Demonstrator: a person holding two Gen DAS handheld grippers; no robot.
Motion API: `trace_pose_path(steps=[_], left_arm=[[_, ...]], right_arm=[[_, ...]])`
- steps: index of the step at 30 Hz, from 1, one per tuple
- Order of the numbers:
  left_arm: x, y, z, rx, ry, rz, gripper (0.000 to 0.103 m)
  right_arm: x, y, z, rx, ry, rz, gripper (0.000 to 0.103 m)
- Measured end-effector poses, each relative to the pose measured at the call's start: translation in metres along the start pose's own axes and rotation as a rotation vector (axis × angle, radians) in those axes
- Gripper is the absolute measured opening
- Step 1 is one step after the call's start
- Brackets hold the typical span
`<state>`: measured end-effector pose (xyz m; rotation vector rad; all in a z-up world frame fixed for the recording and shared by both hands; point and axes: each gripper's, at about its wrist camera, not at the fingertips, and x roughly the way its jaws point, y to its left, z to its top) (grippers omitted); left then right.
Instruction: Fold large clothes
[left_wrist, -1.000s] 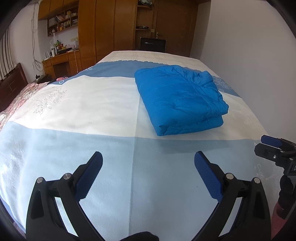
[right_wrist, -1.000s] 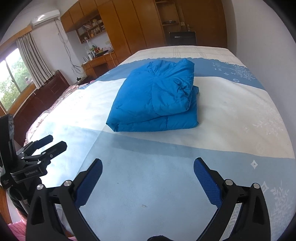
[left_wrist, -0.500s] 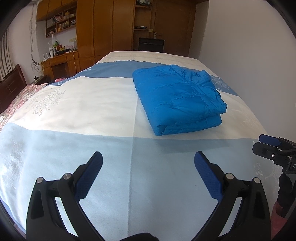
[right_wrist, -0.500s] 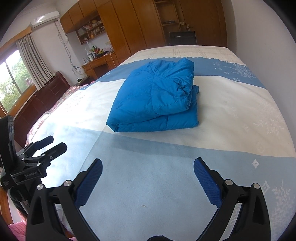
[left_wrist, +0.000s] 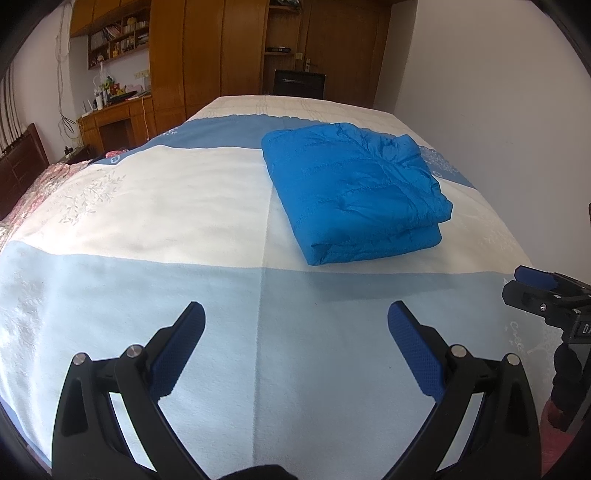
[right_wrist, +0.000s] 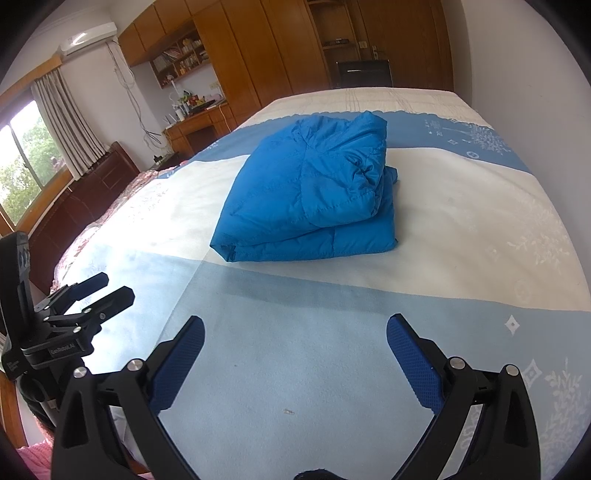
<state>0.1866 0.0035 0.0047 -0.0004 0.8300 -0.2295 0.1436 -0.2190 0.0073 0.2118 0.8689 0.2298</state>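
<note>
A blue quilted jacket (left_wrist: 354, 192) lies folded into a thick rectangle on the bed's white band; it also shows in the right wrist view (right_wrist: 314, 192). My left gripper (left_wrist: 295, 332) is open and empty above the light blue band, well short of the jacket. My right gripper (right_wrist: 295, 347) is open and empty, also short of the jacket. The right gripper shows at the right edge of the left wrist view (left_wrist: 546, 295). The left gripper shows at the left edge of the right wrist view (right_wrist: 92, 295).
The bed (left_wrist: 147, 206) has a blue and white striped cover. A white wall (left_wrist: 498, 92) runs along its right side. A wooden wardrobe (left_wrist: 207, 55), a desk (left_wrist: 114, 118) and a dark headboard (right_wrist: 88, 195) stand beyond the bed.
The left wrist view has shifted slightly, so the jacket sits a little lower and to the left. Both grippers stay open and the jacket has not moved.
</note>
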Motion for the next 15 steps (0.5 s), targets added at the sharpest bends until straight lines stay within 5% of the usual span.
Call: trace_pose_path(steps=[15], left_arm=[[0.0008,-0.0023,0.0000,-0.004,-0.006,-0.009,0.098]], right_arm=[[0.0036,-0.0032,-0.0004,0.011,0.007,-0.003,0.099]])
